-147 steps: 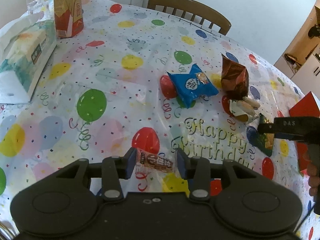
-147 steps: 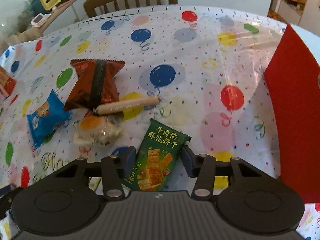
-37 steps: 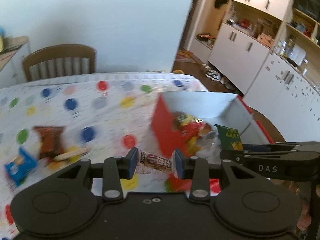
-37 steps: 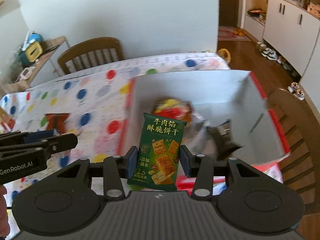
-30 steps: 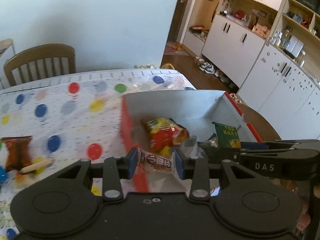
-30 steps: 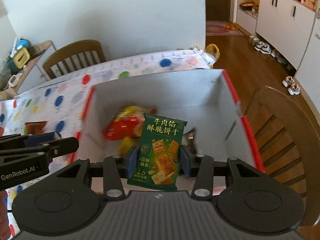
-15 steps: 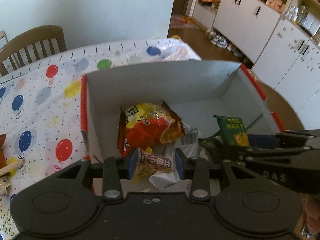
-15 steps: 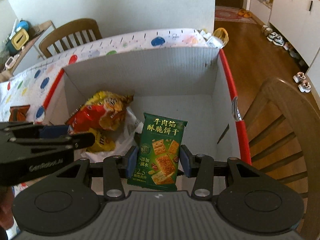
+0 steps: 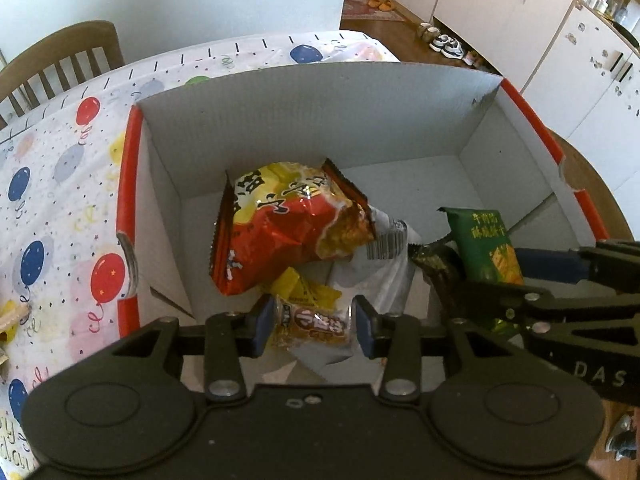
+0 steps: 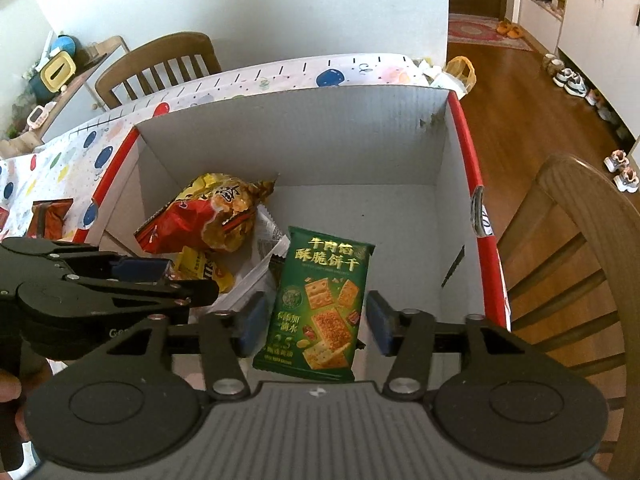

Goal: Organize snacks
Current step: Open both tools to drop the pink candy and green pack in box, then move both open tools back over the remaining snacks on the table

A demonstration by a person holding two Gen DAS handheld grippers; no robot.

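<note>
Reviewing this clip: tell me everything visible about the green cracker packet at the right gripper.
The green cracker packet is a flat, glossy foil-like pouch with crimped ends, gold Chinese lettering at the top and pictured square crackers below. It stands roughly upright, slightly tilted, between the right gripper, whose jaws are opening; gaps show on both sides, so the pads no longer press it. It is over the open white-lined, red-edged box, right of the snacks already inside. Whether its lower edge rests on anything is hidden.

A table covered by a balloon-print birthday tablecloth (image 9: pixel 60 200) carries a red-edged white cardboard box (image 9: pixel 320 120). A brown snack packet (image 10: pixel 50 216) lies on the cloth left of the box.
</note>
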